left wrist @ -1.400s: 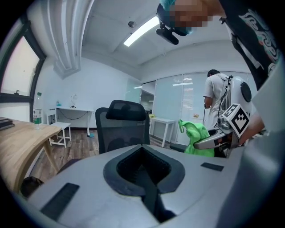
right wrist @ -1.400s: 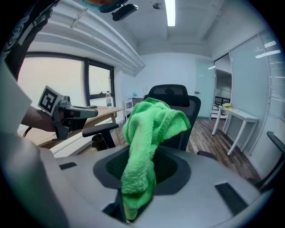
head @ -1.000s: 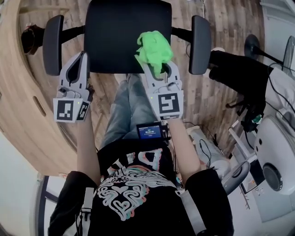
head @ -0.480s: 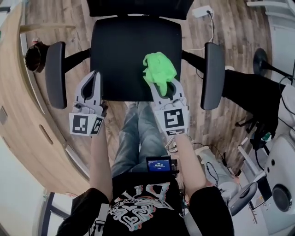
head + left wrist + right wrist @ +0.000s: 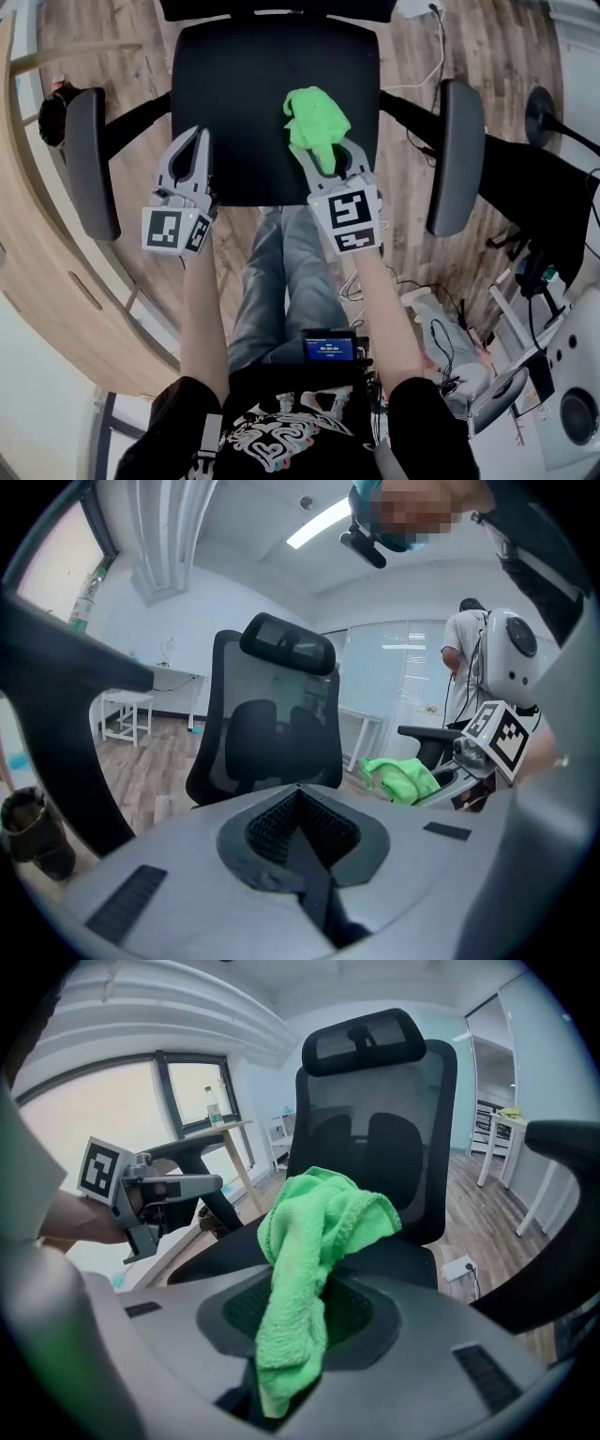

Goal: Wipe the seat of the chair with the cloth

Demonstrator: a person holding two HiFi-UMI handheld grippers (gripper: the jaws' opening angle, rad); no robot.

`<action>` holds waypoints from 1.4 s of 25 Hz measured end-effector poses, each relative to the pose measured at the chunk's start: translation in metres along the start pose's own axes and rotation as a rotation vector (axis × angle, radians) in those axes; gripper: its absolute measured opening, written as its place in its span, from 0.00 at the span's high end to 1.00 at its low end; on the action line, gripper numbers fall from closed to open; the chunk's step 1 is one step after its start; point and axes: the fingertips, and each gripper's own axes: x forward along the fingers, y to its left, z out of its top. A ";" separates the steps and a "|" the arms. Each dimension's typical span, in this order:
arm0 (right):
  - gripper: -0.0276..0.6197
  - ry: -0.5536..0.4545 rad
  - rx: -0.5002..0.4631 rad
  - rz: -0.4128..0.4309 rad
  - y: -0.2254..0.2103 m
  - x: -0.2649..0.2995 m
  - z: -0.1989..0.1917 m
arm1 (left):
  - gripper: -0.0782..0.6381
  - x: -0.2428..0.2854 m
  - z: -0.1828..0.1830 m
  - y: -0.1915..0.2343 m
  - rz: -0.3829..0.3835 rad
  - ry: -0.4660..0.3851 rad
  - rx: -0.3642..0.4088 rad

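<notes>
Head view looks down on the black chair seat [image 5: 244, 84]. The left gripper [image 5: 192, 139] is over the seat's front left edge and the right gripper [image 5: 323, 159] is over its front right part, with a green cloth [image 5: 316, 117] bunched at the tips. From up there I cannot tell whether the cloth touches the seat. Right gripper view adds the grip itself: the jaws are pinched narrow on a hanging fold of the cloth, and the rest puffs up above them. Behind it stands the backrest [image 5: 384, 1110], which the head view barely catches. Left gripper view shows its own jaws together with nothing between them, and the cloth off to the right. Two armrests [image 5: 86, 164] flank the seat above a wooden floor [image 5: 487, 56].
</notes>
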 end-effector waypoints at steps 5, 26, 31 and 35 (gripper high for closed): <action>0.77 0.034 0.010 -0.002 -0.001 0.019 -0.023 | 0.89 0.006 -0.035 0.000 -0.009 0.048 -0.006; 0.60 0.257 -0.082 -0.120 -0.027 0.086 -0.098 | 0.89 0.032 -0.090 -0.005 -0.098 0.136 -0.013; 0.58 0.222 -0.095 -0.138 -0.024 0.086 -0.086 | 0.89 0.033 -0.088 -0.002 -0.097 0.129 -0.036; 0.59 0.254 -0.109 -0.135 -0.027 0.098 -0.090 | 0.89 0.034 -0.091 -0.002 -0.097 0.132 -0.044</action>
